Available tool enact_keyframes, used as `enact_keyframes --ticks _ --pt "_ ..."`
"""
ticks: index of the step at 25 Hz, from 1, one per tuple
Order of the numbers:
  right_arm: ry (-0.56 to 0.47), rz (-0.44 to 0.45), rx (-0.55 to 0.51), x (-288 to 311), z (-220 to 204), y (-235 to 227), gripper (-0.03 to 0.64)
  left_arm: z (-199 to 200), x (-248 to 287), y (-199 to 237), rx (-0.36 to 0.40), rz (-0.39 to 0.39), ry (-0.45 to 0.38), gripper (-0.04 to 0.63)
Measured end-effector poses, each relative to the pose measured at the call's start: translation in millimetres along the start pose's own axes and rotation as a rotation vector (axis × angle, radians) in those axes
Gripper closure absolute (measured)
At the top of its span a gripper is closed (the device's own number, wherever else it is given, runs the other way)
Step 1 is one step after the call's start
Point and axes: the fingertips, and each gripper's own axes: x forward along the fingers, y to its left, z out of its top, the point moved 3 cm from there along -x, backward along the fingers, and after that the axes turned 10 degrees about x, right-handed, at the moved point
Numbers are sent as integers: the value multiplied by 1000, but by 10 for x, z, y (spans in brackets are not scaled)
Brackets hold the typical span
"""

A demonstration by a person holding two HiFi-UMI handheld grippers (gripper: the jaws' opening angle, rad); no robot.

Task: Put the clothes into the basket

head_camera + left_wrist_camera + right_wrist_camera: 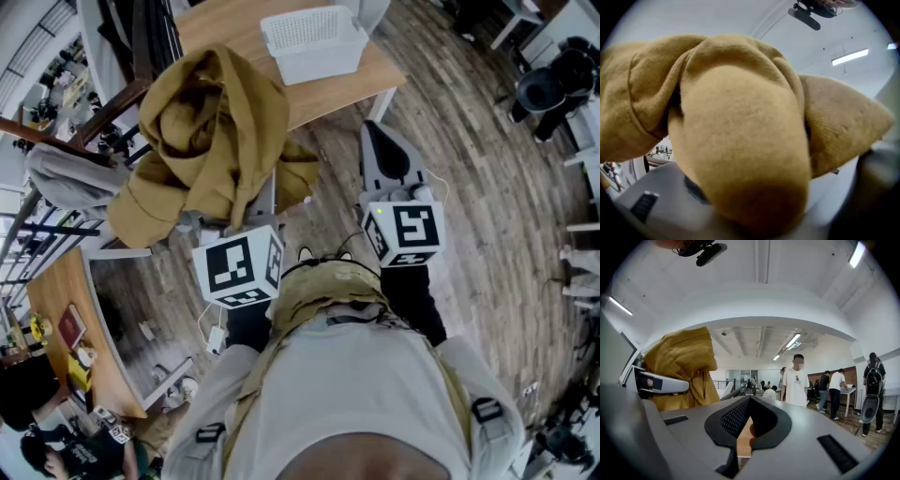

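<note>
Our left tongs are clenched on a thick wad of the mustard sweatshirt, which hangs in the air by the near edge of the counter w/ the white basket on it. Right tongs are closed & empty. We judge the cloth soft, floppy, light but bulky, prob. not slippery. Loose folds droop, so a grip thru several layers near the bunched middle looks best.
</note>
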Motion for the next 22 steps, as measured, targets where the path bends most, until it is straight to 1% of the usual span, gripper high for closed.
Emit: enact_keyframes --ticks 10,22 --pt "11 -3 -2 47 -54 11 597 -35 48 -15 11 -13 9 280" --pt "20 -53 24 77 -184 51 597 -133 87 106 5 -40 23 279"
